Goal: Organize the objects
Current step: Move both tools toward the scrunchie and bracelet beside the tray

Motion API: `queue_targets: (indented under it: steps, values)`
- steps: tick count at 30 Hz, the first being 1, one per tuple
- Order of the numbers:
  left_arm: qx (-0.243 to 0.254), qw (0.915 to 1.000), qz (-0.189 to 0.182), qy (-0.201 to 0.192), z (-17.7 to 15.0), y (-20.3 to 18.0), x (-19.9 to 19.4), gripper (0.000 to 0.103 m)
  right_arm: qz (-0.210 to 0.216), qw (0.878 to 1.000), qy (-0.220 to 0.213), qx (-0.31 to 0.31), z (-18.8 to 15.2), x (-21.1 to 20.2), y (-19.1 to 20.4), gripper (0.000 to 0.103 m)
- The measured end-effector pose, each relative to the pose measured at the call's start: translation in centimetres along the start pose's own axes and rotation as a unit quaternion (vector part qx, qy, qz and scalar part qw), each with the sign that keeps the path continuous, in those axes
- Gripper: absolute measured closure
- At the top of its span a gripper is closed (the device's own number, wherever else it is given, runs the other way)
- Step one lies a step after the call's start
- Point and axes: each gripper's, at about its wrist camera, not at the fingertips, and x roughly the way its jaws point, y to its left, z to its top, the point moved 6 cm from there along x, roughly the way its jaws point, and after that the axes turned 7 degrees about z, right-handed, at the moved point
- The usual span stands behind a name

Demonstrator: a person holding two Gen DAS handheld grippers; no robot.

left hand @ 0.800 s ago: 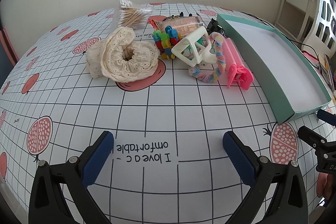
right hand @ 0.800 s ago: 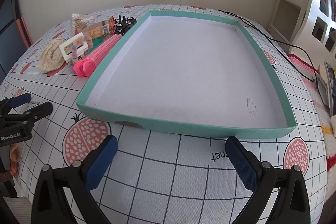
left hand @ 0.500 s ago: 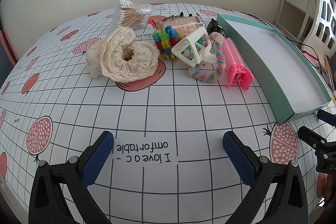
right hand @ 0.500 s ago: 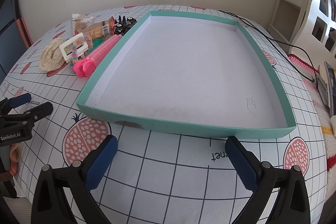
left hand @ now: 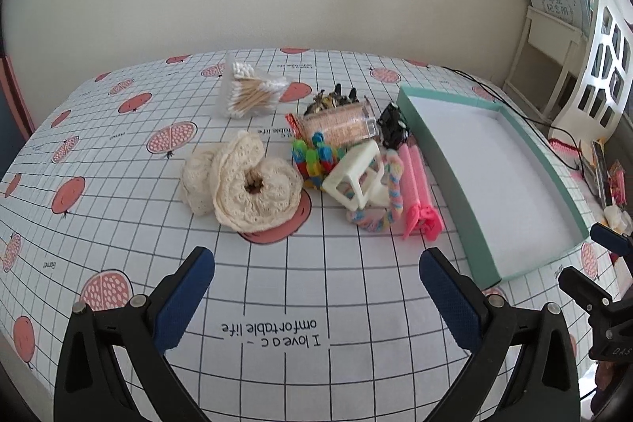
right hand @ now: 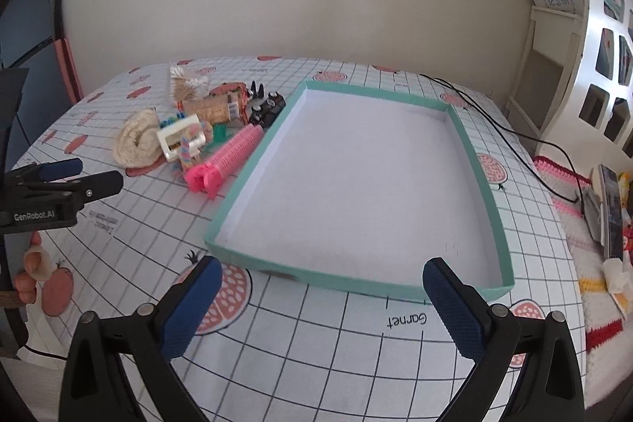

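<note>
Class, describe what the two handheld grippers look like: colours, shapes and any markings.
Both the left gripper and right gripper have black V-shaped frames with silver screws and two fingers tipped with textured blue pads. Seen from the right wrist view, the left gripper's body carries white "GenRobot.AI" lettering.

My left gripper (left hand: 316, 275) hangs with its jaws spread wide, nothing between them. My right gripper (right hand: 322, 283) hangs beside it, jaws equally wide, gripping nothing.
</note>
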Motion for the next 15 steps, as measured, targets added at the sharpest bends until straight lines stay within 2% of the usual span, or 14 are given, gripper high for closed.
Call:
queue_targets:
  steps: [9,12,15]
  values:
    - [-0.050,0.9974,0.025,0.046,7.4,2.0,-1.4,0.000,0.043,0.999,0.003,-0.004,10.8,-2.3,2.6,0.000]
    - [-0.060,0.9951,0.051,0.060,9.5,2.7,-1.7,0.000,0.047,0.999,0.019,-0.007,13.7,-2.4,4.0,0.000]
    - [-0.075,0.9924,0.062,0.075,11.5,3.5,-1.9,0.000,0.053,0.998,0.039,-0.005,16.2,-2.0,5.6,0.000]
